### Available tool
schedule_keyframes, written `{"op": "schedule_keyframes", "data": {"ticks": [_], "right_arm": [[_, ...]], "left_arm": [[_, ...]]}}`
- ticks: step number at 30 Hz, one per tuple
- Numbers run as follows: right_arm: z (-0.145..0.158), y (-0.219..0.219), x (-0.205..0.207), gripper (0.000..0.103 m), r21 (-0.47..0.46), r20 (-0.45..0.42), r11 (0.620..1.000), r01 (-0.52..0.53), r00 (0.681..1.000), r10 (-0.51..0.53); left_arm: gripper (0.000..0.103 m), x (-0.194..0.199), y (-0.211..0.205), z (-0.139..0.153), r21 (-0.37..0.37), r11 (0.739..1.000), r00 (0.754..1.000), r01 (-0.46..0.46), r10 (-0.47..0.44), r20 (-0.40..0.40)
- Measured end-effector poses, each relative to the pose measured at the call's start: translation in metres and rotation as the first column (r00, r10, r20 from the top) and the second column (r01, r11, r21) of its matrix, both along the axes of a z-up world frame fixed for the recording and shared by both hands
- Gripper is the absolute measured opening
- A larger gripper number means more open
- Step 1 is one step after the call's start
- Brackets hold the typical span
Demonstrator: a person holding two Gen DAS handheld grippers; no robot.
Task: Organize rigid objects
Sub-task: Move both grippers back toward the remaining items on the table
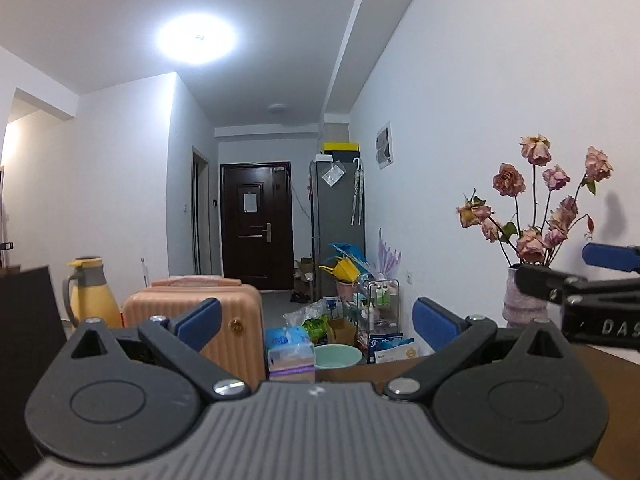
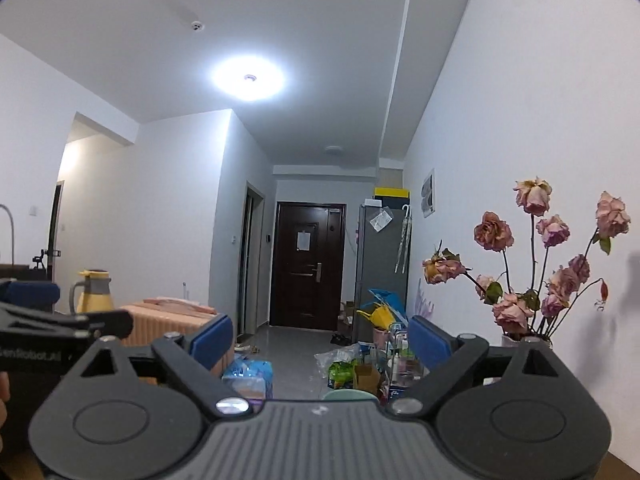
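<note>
Both grippers point level into the room, away from any work surface. My left gripper (image 1: 316,320) stands open, its blue pads (image 1: 200,318) wide apart with nothing between them. My right gripper (image 2: 320,340) is open too and holds nothing. Each shows at the edge of the other's view: the right gripper (image 1: 560,268) at the right edge of the left wrist view, the left gripper (image 2: 72,308) at the left edge of the right wrist view. A vase of dried pink roses (image 1: 520,300) stands on a brown tabletop (image 1: 600,372) close on the right. No object to sort lies near either gripper.
A peach suitcase (image 1: 192,320) and a yellow thermos jug (image 1: 88,292) stand at the left. On the floor ahead are a tissue pack (image 1: 290,352), a pale green basin (image 1: 338,356), bags and a small rack (image 1: 378,300). A grey fridge (image 1: 336,220) and a dark door (image 1: 256,224) lie beyond.
</note>
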State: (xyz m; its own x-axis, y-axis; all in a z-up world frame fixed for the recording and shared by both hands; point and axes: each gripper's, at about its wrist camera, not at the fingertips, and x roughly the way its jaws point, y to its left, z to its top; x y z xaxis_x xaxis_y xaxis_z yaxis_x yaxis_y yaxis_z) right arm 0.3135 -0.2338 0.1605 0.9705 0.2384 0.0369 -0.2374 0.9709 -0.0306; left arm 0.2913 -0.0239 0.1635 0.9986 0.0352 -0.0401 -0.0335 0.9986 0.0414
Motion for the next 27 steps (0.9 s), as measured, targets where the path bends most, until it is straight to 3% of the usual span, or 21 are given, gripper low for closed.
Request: {"op": "schedule_keyframes", "data": {"ticks": [13, 16, 21, 27], "right_arm": [[-0.088, -0.025, -0.131, 0.098, 0.053, 0.014, 0.999, -0.010, 1.000, 0.009], [-0.112, -0.030, -0.158, 0.098, 0.040, 0.002, 0.999, -0.004, 1.000, 0.004], [-0.146, -0.036, -0.201, 0.100, 0.065, -0.088, 0.997, 0.035, 0.996, -0.029], [-0.186, -0.029, -0.245, 0.102, 0.069, -0.103, 0.985, 0.158, 0.983, -0.151]], "left_arm": [[0.103, -0.131, 0.050, -0.103, -0.062, 0.995, 0.997, -0.077, 0.077, -0.008], [0.103, -0.157, 0.050, -0.121, -0.038, 0.994, 0.995, -0.100, 0.101, 0.005], [0.103, -0.201, 0.052, -0.148, -0.017, 0.999, 0.998, -0.037, 0.036, -0.055], [0.103, -0.235, 0.043, -0.171, 0.042, 0.999, 0.997, -0.015, 0.018, -0.079]]}}
